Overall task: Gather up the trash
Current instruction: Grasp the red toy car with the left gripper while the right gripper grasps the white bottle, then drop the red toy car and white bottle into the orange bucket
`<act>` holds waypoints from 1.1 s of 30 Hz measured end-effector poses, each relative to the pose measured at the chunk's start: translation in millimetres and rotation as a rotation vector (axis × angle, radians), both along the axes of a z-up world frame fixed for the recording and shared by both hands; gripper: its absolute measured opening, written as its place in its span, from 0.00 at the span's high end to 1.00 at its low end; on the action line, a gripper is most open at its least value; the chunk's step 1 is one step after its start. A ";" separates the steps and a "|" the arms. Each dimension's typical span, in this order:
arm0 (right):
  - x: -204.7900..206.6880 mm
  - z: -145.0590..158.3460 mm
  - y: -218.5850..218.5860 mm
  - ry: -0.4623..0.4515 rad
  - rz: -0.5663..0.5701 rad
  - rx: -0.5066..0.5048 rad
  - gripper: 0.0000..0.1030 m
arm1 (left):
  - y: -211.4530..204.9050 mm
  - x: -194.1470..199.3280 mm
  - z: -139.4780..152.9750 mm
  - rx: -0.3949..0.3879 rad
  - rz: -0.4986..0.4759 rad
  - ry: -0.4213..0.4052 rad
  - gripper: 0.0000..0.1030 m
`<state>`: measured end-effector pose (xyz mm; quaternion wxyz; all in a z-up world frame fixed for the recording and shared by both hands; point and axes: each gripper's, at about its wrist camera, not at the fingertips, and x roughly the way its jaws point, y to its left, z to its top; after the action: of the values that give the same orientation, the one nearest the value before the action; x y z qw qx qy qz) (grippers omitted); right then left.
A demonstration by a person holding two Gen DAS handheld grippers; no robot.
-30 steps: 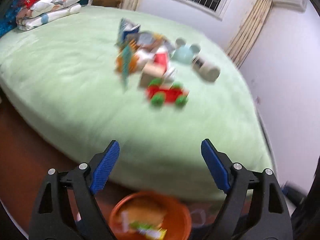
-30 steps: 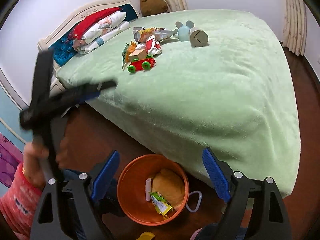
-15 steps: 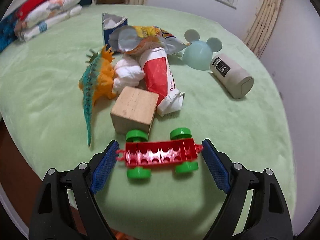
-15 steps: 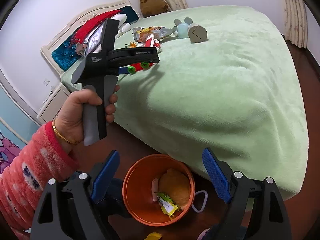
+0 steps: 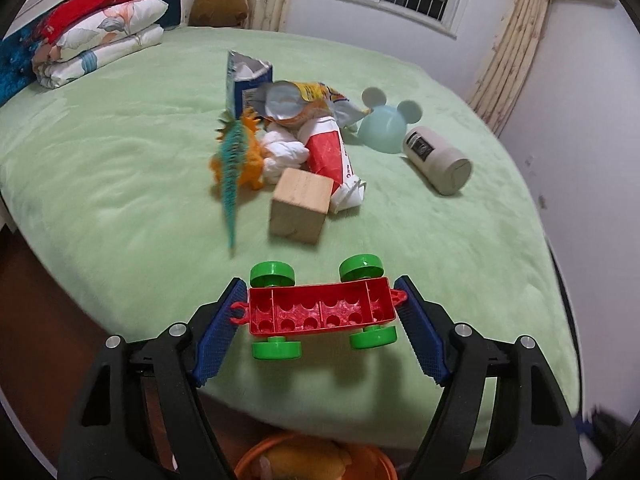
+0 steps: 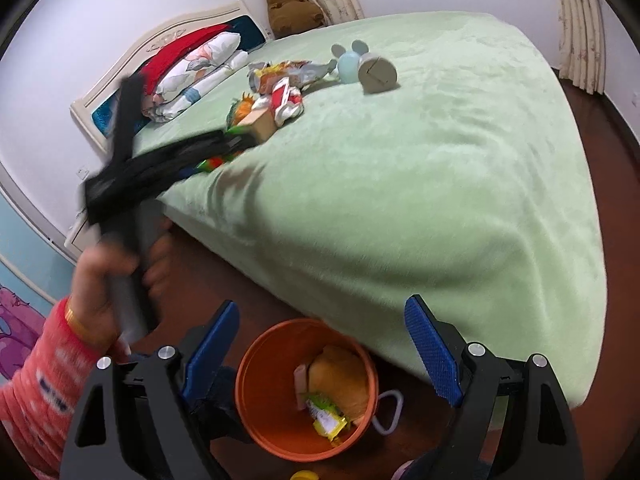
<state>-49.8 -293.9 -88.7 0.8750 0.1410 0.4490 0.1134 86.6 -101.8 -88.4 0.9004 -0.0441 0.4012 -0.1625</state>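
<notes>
Toy car (image 5: 322, 312), near the bed's (image 5: 120, 184) edge, sits clamped in left jaws; right jaws gape.

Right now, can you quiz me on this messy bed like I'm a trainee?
1. True or false: the right gripper is open and holds nothing.
2. What is between the left gripper's pads? A) block B) car C) dinosaur
3. Fill in: the bucket stands on the ____ beside the bed.

Key: 1 true; 2 B; 3 floor.
</notes>
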 end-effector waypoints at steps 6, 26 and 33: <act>67.0 31.1 -17.4 -0.099 -0.060 -0.094 0.19 | 24.9 -39.4 9.8 0.005 0.003 -0.015 0.29; 292.2 -1.5 -24.5 0.104 -0.198 -0.205 0.52 | 64.1 -62.5 19.7 -0.007 0.050 -0.043 0.29; 274.7 10.0 -27.1 0.089 -0.209 -0.192 0.52 | 64.0 -66.0 20.3 -0.018 0.048 -0.042 0.29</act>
<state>224.9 -321.1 -78.7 0.8707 0.1076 0.4790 -0.0283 20.7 -37.8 -68.1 0.9117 -0.0583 0.3798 -0.1454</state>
